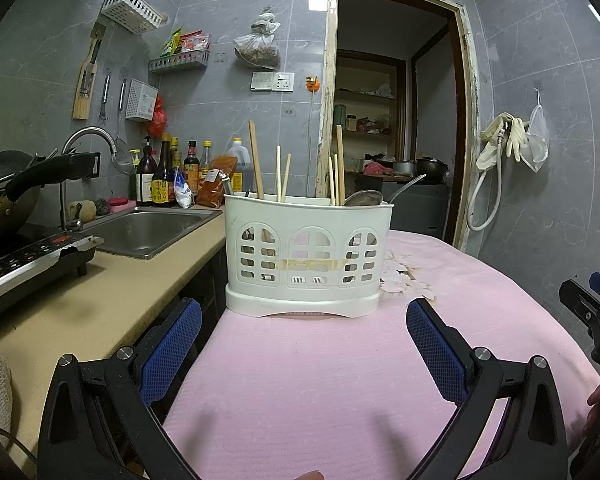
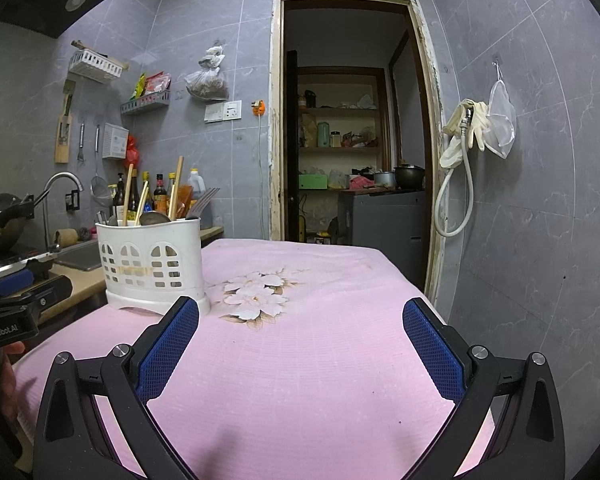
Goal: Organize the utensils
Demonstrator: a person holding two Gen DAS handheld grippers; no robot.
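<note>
A white plastic utensil holder (image 1: 306, 256) stands on the pink tablecloth (image 1: 320, 380), directly ahead of my left gripper (image 1: 304, 316). It holds wooden chopsticks (image 1: 256, 160), a metal ladle (image 1: 364, 198) and other utensils. My left gripper is open and empty, just short of the holder. In the right wrist view the holder (image 2: 152, 260) stands at the left, with forks (image 2: 204, 200) sticking out. My right gripper (image 2: 300, 316) is open and empty above the cloth, to the right of the holder.
A beige counter (image 1: 112, 288) with a steel sink (image 1: 148, 228), an induction cooker (image 1: 28, 260), a wok (image 1: 4, 192) and sauce bottles (image 1: 164, 176) lies at the left. A floral patch (image 2: 256, 292) marks the cloth. An open doorway (image 2: 348, 120) is behind the table.
</note>
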